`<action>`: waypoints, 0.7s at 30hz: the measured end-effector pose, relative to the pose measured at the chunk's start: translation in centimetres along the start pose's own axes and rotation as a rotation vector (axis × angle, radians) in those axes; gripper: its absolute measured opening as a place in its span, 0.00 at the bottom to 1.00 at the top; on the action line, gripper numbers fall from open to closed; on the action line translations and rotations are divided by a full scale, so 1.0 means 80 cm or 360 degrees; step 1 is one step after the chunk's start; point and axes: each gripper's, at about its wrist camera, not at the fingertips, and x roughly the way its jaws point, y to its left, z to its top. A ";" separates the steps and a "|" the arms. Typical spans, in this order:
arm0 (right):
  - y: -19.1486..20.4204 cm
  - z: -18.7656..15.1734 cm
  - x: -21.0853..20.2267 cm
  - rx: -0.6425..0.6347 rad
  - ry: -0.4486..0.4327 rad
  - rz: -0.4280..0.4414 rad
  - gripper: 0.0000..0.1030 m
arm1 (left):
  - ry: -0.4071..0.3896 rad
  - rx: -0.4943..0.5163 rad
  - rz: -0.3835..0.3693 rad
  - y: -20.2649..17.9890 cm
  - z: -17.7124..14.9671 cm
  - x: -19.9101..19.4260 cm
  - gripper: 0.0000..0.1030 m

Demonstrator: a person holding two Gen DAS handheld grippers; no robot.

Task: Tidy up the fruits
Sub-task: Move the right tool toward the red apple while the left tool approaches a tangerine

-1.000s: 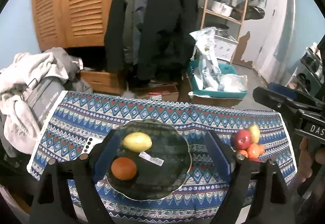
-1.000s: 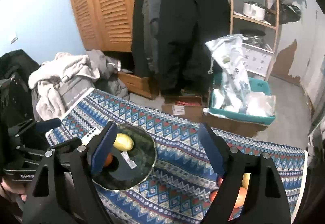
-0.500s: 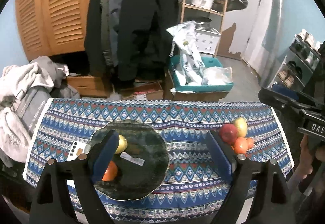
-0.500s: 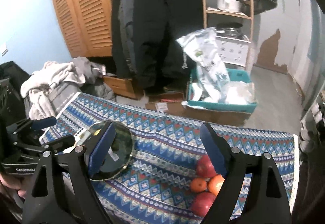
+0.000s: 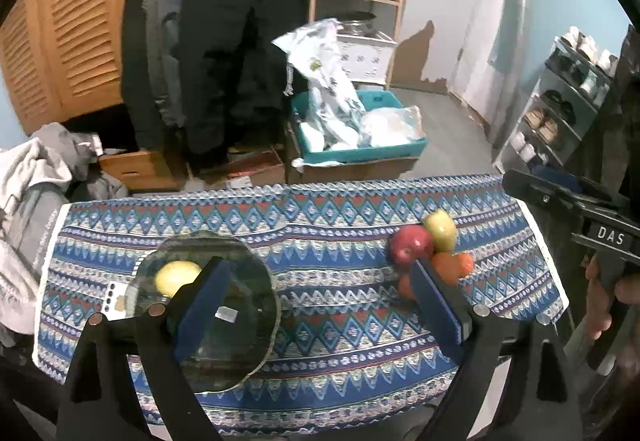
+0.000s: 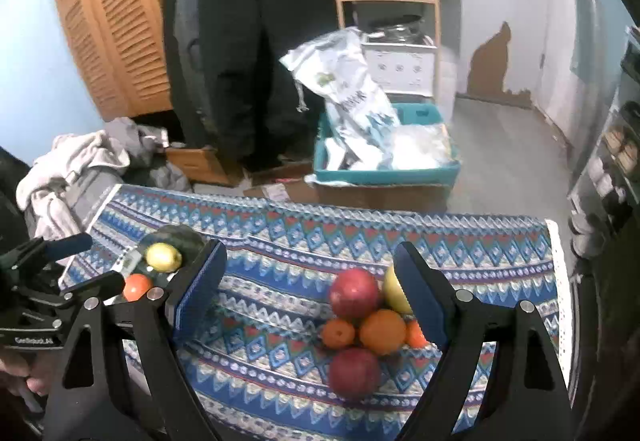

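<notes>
Fruit pile (image 6: 366,325) sits tight on patterned cloth (image 6: 280,241) w/ right gripper (image 6: 310,291) hovering over it, jaws wide, nothing held; left gripper (image 5: 316,293) is opening, also empty, btwn pile and dark glass plate (image 5: 248,353), which holds a lemon (image 5: 176,277) and an orange fruit (image 6: 137,286). Risk, as I judge it: fruits touch each other, so closing on the top red apple (image 6: 354,293) could nudge neighbours and send one rolling off the near table edge. Plate also looks slick, so anything dropped there may roll.
</notes>
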 end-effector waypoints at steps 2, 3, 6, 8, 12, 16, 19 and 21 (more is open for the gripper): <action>-0.009 -0.005 0.000 0.0011 0.0012 -0.0017 0.83 | 0.0026 0.0008 -0.0024 -0.006 -0.001 0.006 0.89; -0.013 -0.008 0.000 0.0019 0.0017 -0.0029 0.83 | 0.0036 0.0014 -0.0046 -0.009 -0.003 0.009 0.90; -0.029 -0.017 0.001 0.0048 0.0040 -0.0055 0.83 | 0.0066 0.0038 -0.0072 -0.020 -0.005 0.018 0.89; -0.036 -0.021 0.001 0.0065 0.0054 -0.0071 0.83 | 0.0074 0.0067 -0.0064 -0.027 -0.008 0.026 0.90; -0.049 -0.032 0.005 0.0092 0.0093 -0.0098 0.83 | 0.0130 0.0090 -0.0082 -0.035 -0.014 0.045 0.90; -0.061 -0.045 0.018 0.0098 0.0144 -0.0131 0.83 | 0.0163 0.0131 -0.0098 -0.044 -0.021 0.060 0.89; -0.069 -0.054 0.028 0.0120 0.0192 -0.0138 0.83 | 0.0172 0.0189 -0.0079 -0.051 -0.027 0.070 0.90; -0.074 -0.060 0.034 0.0134 0.0224 -0.0139 0.83 | 0.0195 0.0206 -0.0074 -0.055 -0.032 0.081 0.90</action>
